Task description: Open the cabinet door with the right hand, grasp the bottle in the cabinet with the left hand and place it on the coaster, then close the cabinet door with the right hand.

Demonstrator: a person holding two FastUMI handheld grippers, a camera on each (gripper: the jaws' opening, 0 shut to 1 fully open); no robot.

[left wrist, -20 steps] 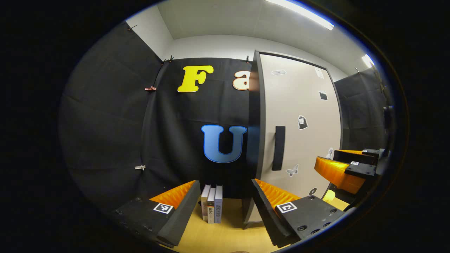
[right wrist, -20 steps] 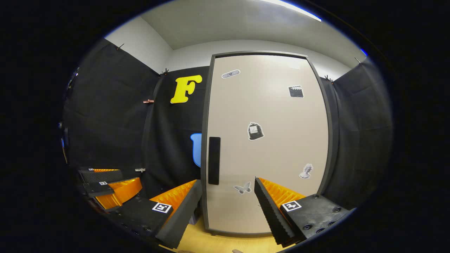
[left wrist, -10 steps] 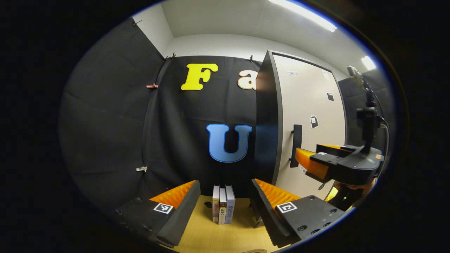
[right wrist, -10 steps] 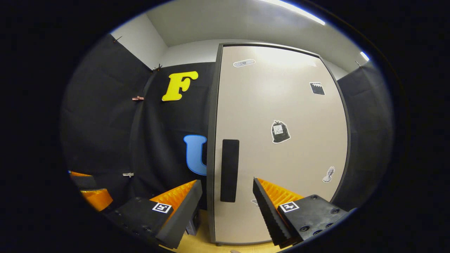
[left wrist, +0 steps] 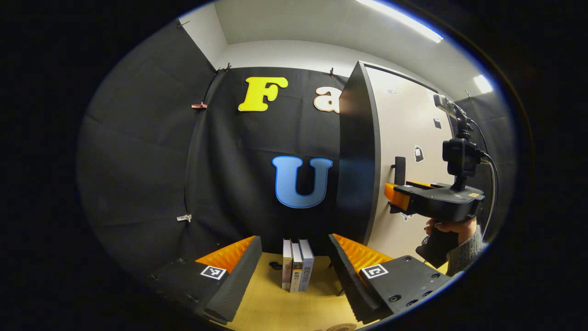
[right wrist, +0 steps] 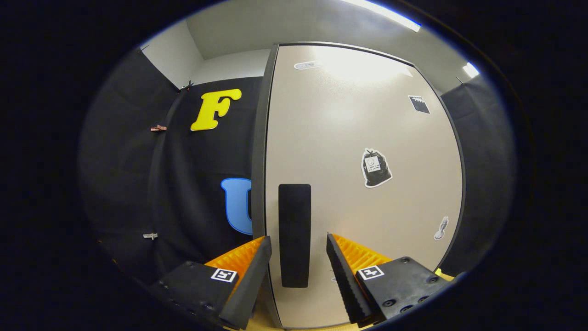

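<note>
Cabinet door [right wrist: 363, 184] is seen shut, filling the middle of the right gripper view; the bottle is presumably behind it, unseen. Its dark vertical handle [right wrist: 294, 234] is framed between the spread fingers of the right hand-held gripper [right wrist: 297, 262], released, no contact judged yet. Step in hand: reaching for the handle to open the door. Next, the fingers must be closed on the handle and the door pulled outward. Left hand-held gripper [left wrist: 294, 262] is held released over the desk [left wrist: 266, 303], facing books [left wrist: 297, 264].
</note>
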